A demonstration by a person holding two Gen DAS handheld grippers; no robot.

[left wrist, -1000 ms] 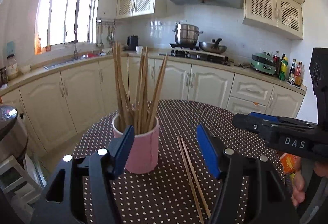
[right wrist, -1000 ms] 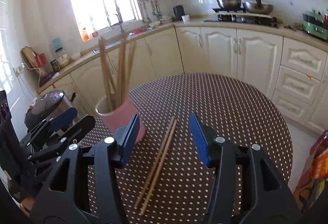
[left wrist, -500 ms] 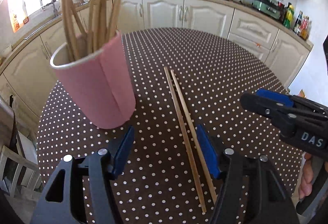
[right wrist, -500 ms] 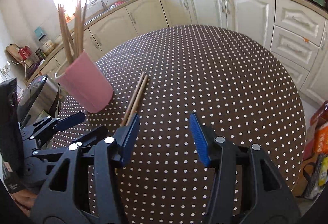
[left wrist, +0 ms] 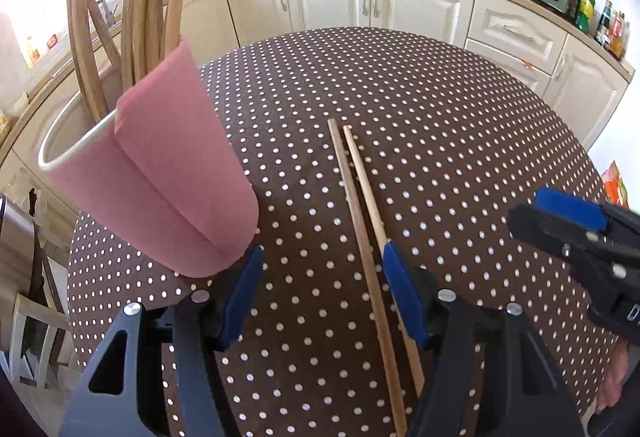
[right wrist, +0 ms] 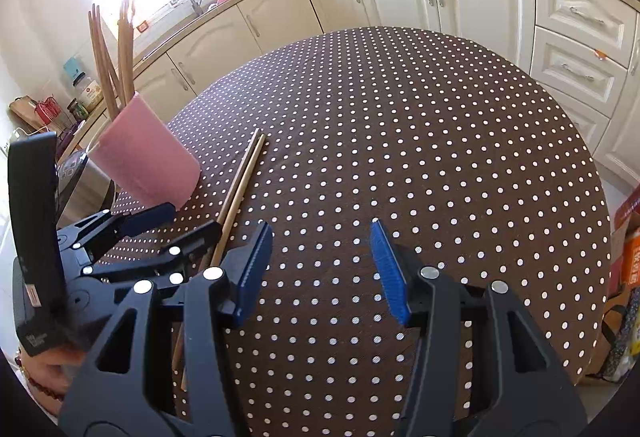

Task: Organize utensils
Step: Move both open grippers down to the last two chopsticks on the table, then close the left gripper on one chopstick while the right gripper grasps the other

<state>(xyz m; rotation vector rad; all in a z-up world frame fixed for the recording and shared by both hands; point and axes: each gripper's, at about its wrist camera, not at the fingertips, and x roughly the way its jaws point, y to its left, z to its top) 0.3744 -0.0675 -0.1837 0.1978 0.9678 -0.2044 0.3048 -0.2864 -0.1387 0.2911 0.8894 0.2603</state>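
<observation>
A pink cup (left wrist: 160, 177) holding several wooden chopsticks (left wrist: 136, 17) stands at the left of the dotted brown table (left wrist: 440, 117). Two loose chopsticks (left wrist: 360, 205) lie side by side on the cloth to its right. My left gripper (left wrist: 320, 269) hangs open low over their near half; they run just inside and under its right finger, and no pad presses on them. In the right wrist view the cup (right wrist: 148, 161), the loose pair (right wrist: 244, 173) and the left gripper (right wrist: 188, 221) sit at left. My right gripper (right wrist: 320, 233) is open over bare cloth with nothing between its fingers.
Cream kitchen cabinets (left wrist: 376, 1) and a counter with a stove ring the table's far side. A rice cooker (right wrist: 76, 173) stands beyond the table's left edge, and boxes (right wrist: 632, 249) sit on the floor at right. The right gripper (left wrist: 580, 229) is close on the left one's right.
Both grippers have sunk and tipped down toward the table. The left one has closed in on the loose chopsticks, with the cup now large at its left. Jaw widths look unchanged.
</observation>
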